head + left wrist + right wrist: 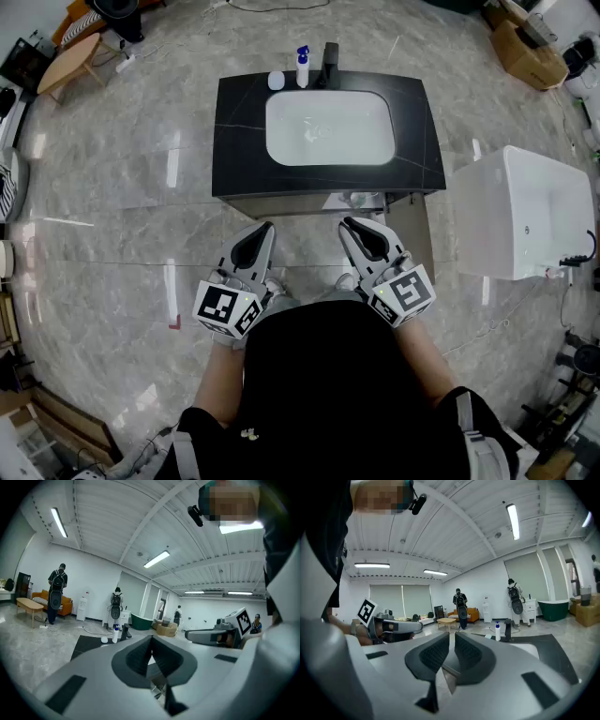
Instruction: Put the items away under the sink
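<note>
Black sink counter (239, 141) ahead; cupboard (281, 203) below mostly hidden.

Left claw (268, 227) and right claw (346, 224) closed, empty.

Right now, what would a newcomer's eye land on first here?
The black-topped vanity cabinet with its white rectangular basin stands mid-floor. In front of it, the grey left gripper and right gripper point towards it, shut and empty. A boxy white tub sits at right.

Left claw (268, 227) and right claw (346, 223) face the sink (328, 155).
</note>
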`<move>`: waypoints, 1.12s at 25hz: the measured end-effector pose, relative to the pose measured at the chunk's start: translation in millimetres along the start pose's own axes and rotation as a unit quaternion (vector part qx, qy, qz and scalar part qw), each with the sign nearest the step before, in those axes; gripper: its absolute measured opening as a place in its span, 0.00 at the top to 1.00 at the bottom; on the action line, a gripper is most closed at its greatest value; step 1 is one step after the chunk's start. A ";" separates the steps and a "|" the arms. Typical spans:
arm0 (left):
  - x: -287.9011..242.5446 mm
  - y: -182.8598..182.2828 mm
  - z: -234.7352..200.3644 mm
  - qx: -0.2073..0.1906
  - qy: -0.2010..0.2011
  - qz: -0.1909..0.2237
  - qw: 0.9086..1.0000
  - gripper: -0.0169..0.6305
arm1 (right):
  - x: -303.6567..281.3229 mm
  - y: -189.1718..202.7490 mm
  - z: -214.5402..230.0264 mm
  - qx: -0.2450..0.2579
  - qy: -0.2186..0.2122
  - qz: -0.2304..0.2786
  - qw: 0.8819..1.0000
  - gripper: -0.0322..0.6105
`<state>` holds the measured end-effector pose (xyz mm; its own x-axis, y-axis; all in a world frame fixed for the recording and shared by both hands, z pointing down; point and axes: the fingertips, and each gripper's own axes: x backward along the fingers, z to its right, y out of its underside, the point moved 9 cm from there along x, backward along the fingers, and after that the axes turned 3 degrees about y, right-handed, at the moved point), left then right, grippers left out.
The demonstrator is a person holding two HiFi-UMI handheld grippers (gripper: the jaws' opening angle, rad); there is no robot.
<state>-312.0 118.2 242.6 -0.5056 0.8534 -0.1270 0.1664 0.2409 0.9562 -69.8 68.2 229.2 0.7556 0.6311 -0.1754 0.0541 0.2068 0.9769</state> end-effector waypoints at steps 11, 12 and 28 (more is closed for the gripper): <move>31.7 2.3 -38.0 0.022 0.028 0.000 0.999 0.94 | -19.8 0.9 -43.2 -0.004 0.030 -0.001 1.000 0.87; 35.1 3.1 -43.4 0.026 0.031 -0.001 0.999 0.94 | -22.1 1.6 -48.3 -0.007 0.037 0.000 0.999 0.87; -5.2 3.6 -81.0 0.033 0.034 -0.022 0.999 0.94 | -52.3 -2.2 -13.8 -0.005 0.063 0.003 0.998 0.86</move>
<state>-377.3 77.1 268.1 -0.5697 0.8084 -0.1482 0.1971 0.3095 0.9303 -118.5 45.0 234.6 0.6673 0.7216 -0.1845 0.0424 0.2105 0.9767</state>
